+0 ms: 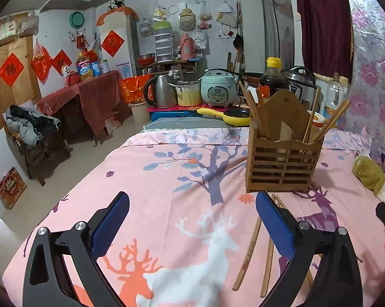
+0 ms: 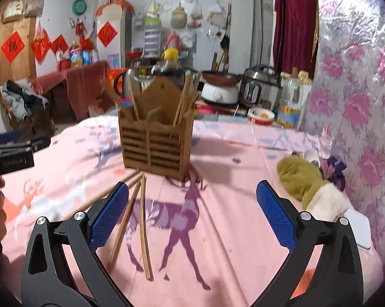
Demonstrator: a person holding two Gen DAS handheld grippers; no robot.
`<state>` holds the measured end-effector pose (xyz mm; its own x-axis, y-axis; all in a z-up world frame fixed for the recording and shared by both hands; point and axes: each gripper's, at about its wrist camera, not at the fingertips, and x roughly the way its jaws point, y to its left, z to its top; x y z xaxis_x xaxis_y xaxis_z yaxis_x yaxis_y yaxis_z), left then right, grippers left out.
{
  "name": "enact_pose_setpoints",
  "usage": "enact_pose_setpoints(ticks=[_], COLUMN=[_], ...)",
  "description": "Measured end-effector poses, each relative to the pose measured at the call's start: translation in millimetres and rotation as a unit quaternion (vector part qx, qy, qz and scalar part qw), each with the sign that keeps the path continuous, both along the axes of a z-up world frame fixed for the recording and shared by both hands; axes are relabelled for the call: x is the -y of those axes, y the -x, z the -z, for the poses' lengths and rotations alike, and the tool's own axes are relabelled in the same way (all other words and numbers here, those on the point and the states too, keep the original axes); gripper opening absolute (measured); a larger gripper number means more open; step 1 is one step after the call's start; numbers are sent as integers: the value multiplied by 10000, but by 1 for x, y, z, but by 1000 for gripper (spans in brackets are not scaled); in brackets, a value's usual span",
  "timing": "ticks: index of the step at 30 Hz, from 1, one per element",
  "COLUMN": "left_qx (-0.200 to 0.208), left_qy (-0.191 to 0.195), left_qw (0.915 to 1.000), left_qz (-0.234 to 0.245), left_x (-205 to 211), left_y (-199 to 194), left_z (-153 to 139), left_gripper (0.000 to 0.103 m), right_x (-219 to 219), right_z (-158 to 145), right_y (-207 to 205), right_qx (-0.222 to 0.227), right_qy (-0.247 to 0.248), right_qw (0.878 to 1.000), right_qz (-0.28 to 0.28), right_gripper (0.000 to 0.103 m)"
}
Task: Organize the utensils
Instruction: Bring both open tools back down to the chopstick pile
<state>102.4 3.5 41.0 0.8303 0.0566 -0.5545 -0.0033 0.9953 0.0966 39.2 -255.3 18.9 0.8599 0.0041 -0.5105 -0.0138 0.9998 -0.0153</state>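
A slatted wooden utensil holder (image 1: pixel 282 161) stands upright on the pink deer-print cloth (image 1: pixel 166 179) and holds several chopsticks (image 1: pixel 328 125). Loose wooden chopsticks (image 1: pixel 248 253) lie on the cloth in front of it. My left gripper (image 1: pixel 192 222) is open and empty, low over the cloth, left of the loose chopsticks. In the right wrist view the holder (image 2: pixel 156 138) stands ahead, with the loose chopsticks (image 2: pixel 143 227) just right of my left finger. My right gripper (image 2: pixel 192 215) is open and empty above the cloth (image 2: pixel 230 230).
A green and white plush toy (image 2: pixel 305 181) lies at the right by the floral wall covering (image 2: pixel 358 102). Behind the cloth stand a kettle (image 1: pixel 159 89), rice cookers (image 1: pixel 218 87), a sauce bottle (image 1: pixel 273 76) and a yellow pan (image 1: pixel 228 115). The other gripper's body (image 2: pixel 10 156) is at the left.
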Motion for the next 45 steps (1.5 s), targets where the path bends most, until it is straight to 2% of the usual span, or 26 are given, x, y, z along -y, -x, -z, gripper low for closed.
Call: enact_pose_setpoints(ticks=[5,11,20,26,30,32,39,41,42,44,45], left_qx=[22,364,292,147,-134,-403,-1170,-1353,-1437,-1577,-1625], left_qy=[-240,-588,-578,-641,-707,-639,-182,-50,14,120,153], left_qw=[9997,9976,9979,9978,9974,9971,9923,9896,9881,9855,9846], left_qz=[20,9,9,-18,-60,-9,361,489,545,614,618], left_x=[9,20,18,18,17,16,9,9,9,9,8], left_y=[0,10,7,0,-11,-20,-39,-42,-43,-45,-47], left_z=[5,2,3,9,20,28,48,53,56,60,62], left_gripper=[97,97,97,97,97,97,97,97,97,97,97], right_x=[-6,-17,-28,-25,-17,-13,0,3,3,2,-1], right_z=[6,18,28,33,36,36,44,47,49,52,54], right_y=[-3,-7,-10,-15,-20,-22,-32,-35,-35,-37,-39], right_qx=[-162,-393,-602,-749,-875,-911,-1191,-1368,-1434,-1599,-1716], right_qy=[-79,64,292,230,133,85,-296,-617,-757,-1063,-1143], right_qw=[9998,9990,9975,9967,9961,9958,9924,9884,9861,9792,9750], right_qz=[-118,-186,-239,-195,-67,-7,-37,-254,-360,-649,-827], right_gripper=[97,97,97,97,97,97,96,96,95,86,79])
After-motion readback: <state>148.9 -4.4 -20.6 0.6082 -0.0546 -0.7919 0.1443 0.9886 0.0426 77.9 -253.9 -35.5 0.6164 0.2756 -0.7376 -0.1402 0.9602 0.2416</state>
